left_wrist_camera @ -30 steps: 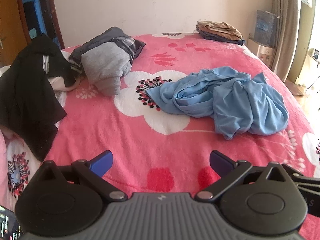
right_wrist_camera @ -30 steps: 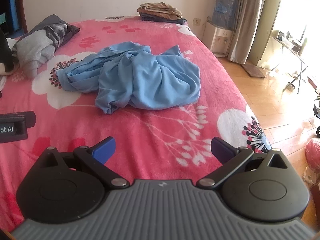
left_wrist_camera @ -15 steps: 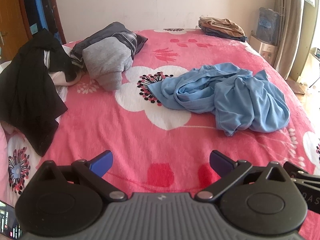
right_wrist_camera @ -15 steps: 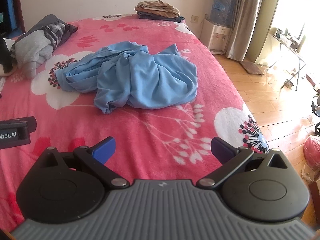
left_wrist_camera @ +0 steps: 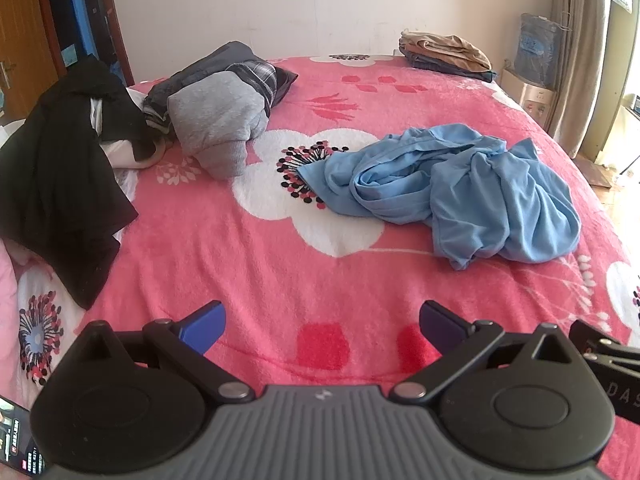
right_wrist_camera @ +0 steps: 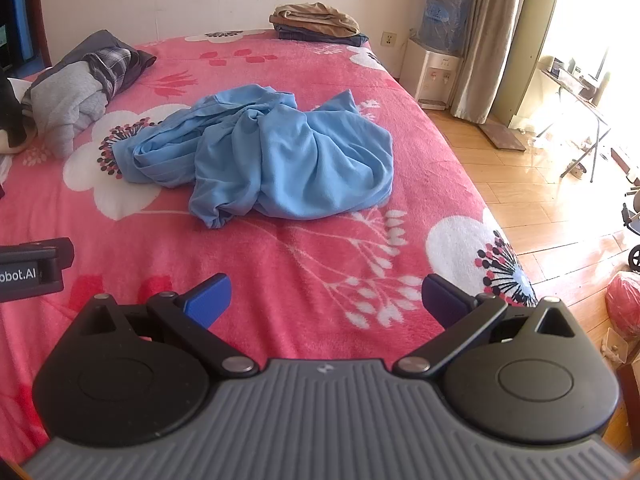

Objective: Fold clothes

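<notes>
A crumpled light-blue garment [left_wrist_camera: 452,192] [right_wrist_camera: 276,156] lies in a heap on the pink flowered bedspread [left_wrist_camera: 280,272] [right_wrist_camera: 320,264]. My left gripper [left_wrist_camera: 320,326] hovers open over the near part of the bed, well short of the garment and to its left, nothing between its fingers. My right gripper [right_wrist_camera: 326,298] is also open and empty, a good distance in front of the garment's near edge. The right gripper's body shows at the right edge of the left wrist view; the left one's shows at the left edge of the right wrist view.
A grey and plaid clothes pile [left_wrist_camera: 224,116] [right_wrist_camera: 76,88] and a black garment [left_wrist_camera: 60,176] lie at the left of the bed. Folded tan clothes [left_wrist_camera: 444,54] [right_wrist_camera: 316,20] sit at the far corner. A water dispenser [right_wrist_camera: 436,68], curtain and wooden floor [right_wrist_camera: 532,200] are on the right.
Both views have shifted slightly: the blue garment now sits a little lower and nearer in frame. Both grippers stay open and empty.
</notes>
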The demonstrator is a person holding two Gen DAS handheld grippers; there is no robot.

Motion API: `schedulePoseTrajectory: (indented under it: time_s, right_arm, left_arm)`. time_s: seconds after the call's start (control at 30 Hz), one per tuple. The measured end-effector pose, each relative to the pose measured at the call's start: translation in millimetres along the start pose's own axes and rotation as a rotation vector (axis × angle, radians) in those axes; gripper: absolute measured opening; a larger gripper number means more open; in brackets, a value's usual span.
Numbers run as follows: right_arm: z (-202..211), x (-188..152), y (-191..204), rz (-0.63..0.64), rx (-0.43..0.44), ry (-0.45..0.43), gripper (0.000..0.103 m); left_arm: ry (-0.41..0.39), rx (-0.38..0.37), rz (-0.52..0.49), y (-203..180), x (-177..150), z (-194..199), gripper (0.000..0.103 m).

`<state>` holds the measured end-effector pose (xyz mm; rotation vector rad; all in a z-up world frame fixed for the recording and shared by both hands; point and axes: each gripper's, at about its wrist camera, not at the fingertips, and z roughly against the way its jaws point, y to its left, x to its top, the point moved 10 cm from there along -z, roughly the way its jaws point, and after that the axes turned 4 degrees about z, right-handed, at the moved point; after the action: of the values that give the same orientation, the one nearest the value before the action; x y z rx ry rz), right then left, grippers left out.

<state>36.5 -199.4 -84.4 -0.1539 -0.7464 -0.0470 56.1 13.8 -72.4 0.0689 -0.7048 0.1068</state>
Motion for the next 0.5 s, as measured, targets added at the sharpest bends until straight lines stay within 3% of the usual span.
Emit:
schedulePoseTrajectory:
  time_s: [0.5]
  right_arm:
    - [0.3,-0.6,0.4,-0.005,0.0,0.003,0.102]
  left_arm:
    - [0.011,0.006,0.003,0.6,-2.1,-3.1,0.103]
